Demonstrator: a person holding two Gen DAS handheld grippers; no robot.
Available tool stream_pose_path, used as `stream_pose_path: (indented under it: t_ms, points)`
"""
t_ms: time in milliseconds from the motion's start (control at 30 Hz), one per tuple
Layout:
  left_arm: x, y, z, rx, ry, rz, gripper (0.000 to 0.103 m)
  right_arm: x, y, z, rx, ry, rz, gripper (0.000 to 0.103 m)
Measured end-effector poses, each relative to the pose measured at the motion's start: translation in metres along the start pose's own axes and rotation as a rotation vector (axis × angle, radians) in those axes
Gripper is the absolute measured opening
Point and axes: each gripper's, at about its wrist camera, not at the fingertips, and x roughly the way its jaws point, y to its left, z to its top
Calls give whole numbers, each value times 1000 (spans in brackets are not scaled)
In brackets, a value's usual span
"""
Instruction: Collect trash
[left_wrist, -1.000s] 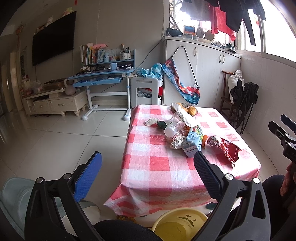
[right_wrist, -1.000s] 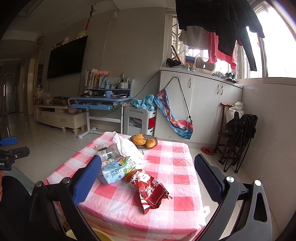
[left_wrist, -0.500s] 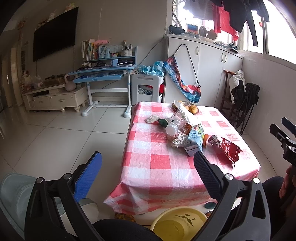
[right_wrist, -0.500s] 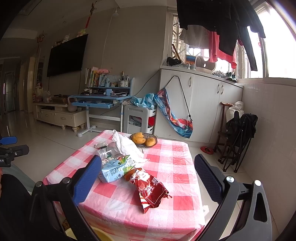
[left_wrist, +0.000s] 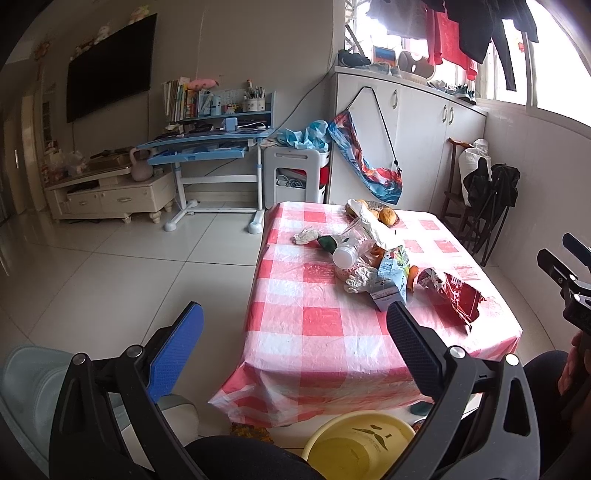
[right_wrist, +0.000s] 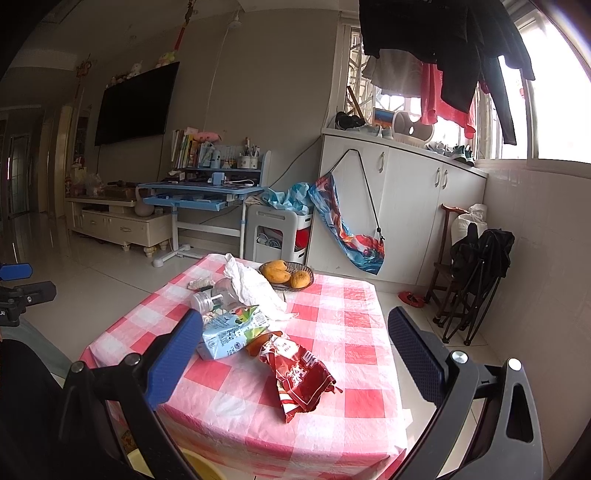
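- Right wrist view: the right gripper (right_wrist: 295, 354) hangs spread wide and empty above the red snack bag (right_wrist: 301, 376) on the checked tablecloth (right_wrist: 354, 398).
- A milk carton (right_wrist: 231, 332) lies just beside the bag.
- The left gripper (left_wrist: 295, 347) is likewise released, over the yellow bucket (left_wrist: 362, 443).

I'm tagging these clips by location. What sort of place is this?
Most likely a home living room: a wall-mounted TV above a low cabinet, a child's study desk with books, laundry drying at the window, and a checked-cloth table holding trash.
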Motion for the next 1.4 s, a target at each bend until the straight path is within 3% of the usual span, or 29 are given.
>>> stream_pose_path:
  t_ms: [800, 1033, 1400]
  points:
    - [0, 0, 1, 1, 1, 0, 95, 8, -2, 1, -46, 59, -6, 96]
    - [-1, -1, 1, 0, 1, 0, 95, 32, -3, -1, -51, 195, 29, 96]
    - [3, 4, 2, -12, 29, -15, 95, 86, 28, -13, -174, 372, 98, 96]
